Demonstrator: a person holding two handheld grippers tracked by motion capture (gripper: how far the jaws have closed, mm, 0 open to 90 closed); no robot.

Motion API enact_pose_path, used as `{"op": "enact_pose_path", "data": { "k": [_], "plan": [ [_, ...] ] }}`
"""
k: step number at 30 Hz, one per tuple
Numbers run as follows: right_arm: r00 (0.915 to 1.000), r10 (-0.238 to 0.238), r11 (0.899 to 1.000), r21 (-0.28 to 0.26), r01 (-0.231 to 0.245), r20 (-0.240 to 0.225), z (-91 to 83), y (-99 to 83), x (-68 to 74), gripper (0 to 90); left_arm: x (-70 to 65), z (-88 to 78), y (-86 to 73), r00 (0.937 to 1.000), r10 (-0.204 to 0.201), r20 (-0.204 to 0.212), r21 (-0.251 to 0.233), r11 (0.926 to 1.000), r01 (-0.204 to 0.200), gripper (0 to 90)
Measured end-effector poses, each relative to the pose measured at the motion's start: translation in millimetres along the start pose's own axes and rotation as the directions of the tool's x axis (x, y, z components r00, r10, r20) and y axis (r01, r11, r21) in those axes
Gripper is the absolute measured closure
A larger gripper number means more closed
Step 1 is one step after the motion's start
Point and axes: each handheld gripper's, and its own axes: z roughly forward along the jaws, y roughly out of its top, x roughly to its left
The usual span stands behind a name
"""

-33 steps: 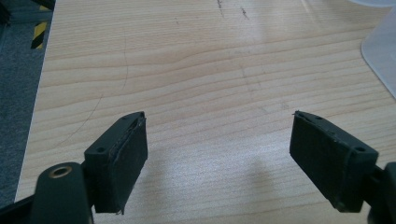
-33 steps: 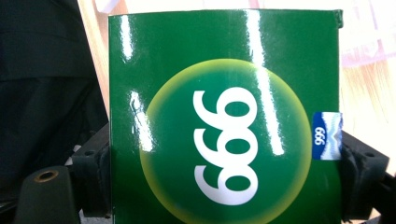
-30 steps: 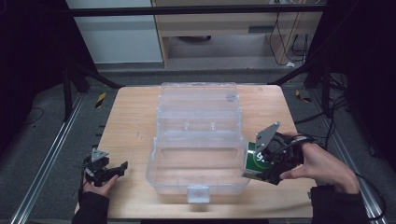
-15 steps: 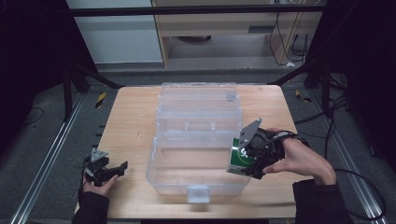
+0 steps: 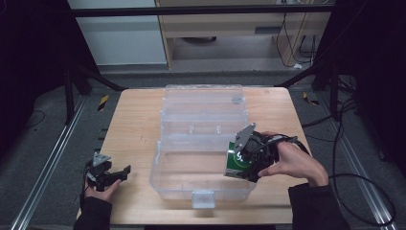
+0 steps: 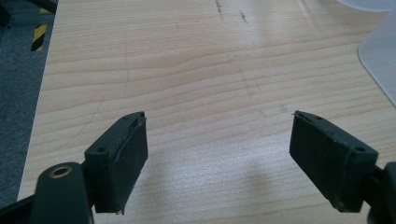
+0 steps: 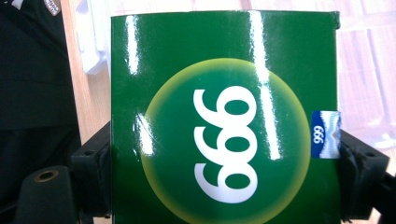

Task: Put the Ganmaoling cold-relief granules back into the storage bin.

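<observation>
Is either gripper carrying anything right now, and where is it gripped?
The right gripper holds a green box, jaws clamped on its two opposite side edges. The left gripper is open and holds nothing.

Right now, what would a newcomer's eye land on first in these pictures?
First the glossy green box printed with white 999, clamped between the right gripper's fingers at the right edge of the clear plastic case. That case lies open mid-table on the wooden table. At the near left corner, the left gripper rests, open.

Glossy green cardboard box point(image 7: 224, 116) printed with white "999" in a yellow-ringed circle, held tilted over the clear plastic case's point(image 5: 191, 143) right front rim
</observation>
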Motion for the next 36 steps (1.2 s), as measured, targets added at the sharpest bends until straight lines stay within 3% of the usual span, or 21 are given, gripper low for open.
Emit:
{"op": "enact_pose_path", "data": {
  "k": [8,18,22,36],
  "plan": [
    [0.9998,0.004,1.0,0.012,-0.004,-0.018,12.3,2.6,2.1,15.6,0.2,-0.2,0.0,1.0,0.0,0.0,-0.001,1.0,0.0,18.6],
    [0.9991,-0.041,0.999,0.029,0.042,-0.009,25.0,4.1,4.6,15.7,0.5,-0.8,-0.1,1.0,-0.004,0.0,-0.002,1.0,0.004,18.7],
    [0.9993,-0.025,0.999,0.031,0.026,-0.028,30.8,1.2,5.5,15.7,0.7,-1.0,-0.1,1.0,-0.002,0.0,-0.003,1.0,0.002,18.7],
    [0.998,-0.051,0.995,0.078,0.053,-0.039,46.6,-0.8,9.5,15.7,0.6,-1.1,0.0,1.0,-0.001,0.0,-0.004,1.0,0.001,18.7]
  ]
}}
